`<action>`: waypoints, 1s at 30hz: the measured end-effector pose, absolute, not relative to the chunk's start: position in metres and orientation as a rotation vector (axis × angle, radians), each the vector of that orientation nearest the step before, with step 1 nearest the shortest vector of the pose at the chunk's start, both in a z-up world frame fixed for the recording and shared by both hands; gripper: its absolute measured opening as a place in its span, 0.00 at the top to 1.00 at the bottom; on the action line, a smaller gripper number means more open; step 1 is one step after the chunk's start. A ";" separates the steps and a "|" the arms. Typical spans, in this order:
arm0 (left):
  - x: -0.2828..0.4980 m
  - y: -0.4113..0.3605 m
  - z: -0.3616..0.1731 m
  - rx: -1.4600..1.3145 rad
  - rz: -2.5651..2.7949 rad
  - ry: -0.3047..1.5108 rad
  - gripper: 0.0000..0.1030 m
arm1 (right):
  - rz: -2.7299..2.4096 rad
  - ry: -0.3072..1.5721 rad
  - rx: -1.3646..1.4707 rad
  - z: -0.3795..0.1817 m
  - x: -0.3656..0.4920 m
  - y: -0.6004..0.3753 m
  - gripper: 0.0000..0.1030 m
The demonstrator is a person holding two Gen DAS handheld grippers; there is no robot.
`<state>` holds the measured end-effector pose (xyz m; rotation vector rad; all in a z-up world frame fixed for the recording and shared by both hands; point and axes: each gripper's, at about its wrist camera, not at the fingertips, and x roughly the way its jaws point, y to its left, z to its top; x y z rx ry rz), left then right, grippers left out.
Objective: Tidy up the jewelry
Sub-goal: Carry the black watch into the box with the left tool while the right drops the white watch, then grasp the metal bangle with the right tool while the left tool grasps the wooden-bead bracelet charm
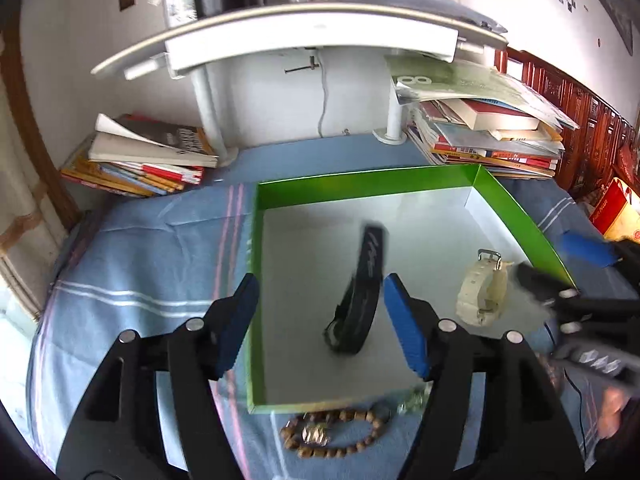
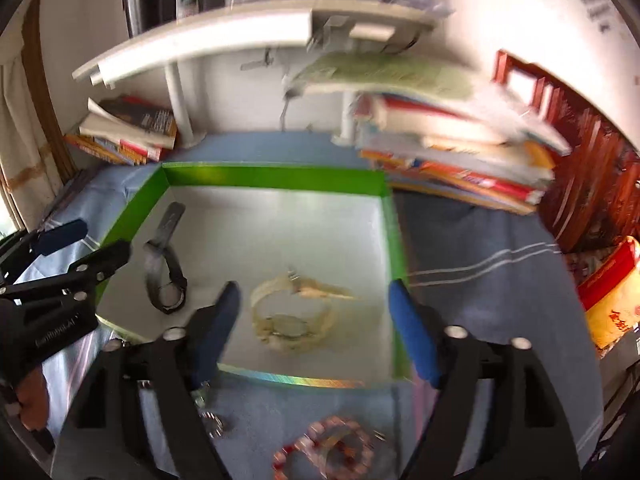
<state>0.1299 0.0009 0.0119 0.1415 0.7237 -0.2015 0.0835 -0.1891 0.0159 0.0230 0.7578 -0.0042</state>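
Observation:
A green-walled box (image 1: 360, 184) (image 2: 272, 178) with a grey floor lies on the blue cloth. Inside it are a black watch (image 1: 358, 304) (image 2: 164, 272) and a cream watch (image 1: 482, 290) (image 2: 288, 316). My left gripper (image 1: 320, 316) is open and empty, above the black watch. My right gripper (image 2: 314, 328) is open and empty, above the cream watch; it also shows at the box's right wall in the left wrist view (image 1: 560, 272). A wooden bead bracelet (image 1: 332, 434) with a small silver piece lies on the cloth in front of the box. A reddish bead bracelet (image 2: 328, 450) lies blurred near the bottom.
Book stacks stand at the back left (image 1: 140, 160) and back right (image 1: 488, 128). A white raised shelf (image 1: 304, 36) on posts spans the back. A red and yellow package (image 2: 612, 292) sits at the right. A small metal charm (image 2: 214, 422) lies on the cloth.

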 end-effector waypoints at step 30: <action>0.073 0.045 -0.064 0.057 -0.129 0.964 0.25 | -0.038 1.067 0.036 -0.063 0.028 -0.241 0.70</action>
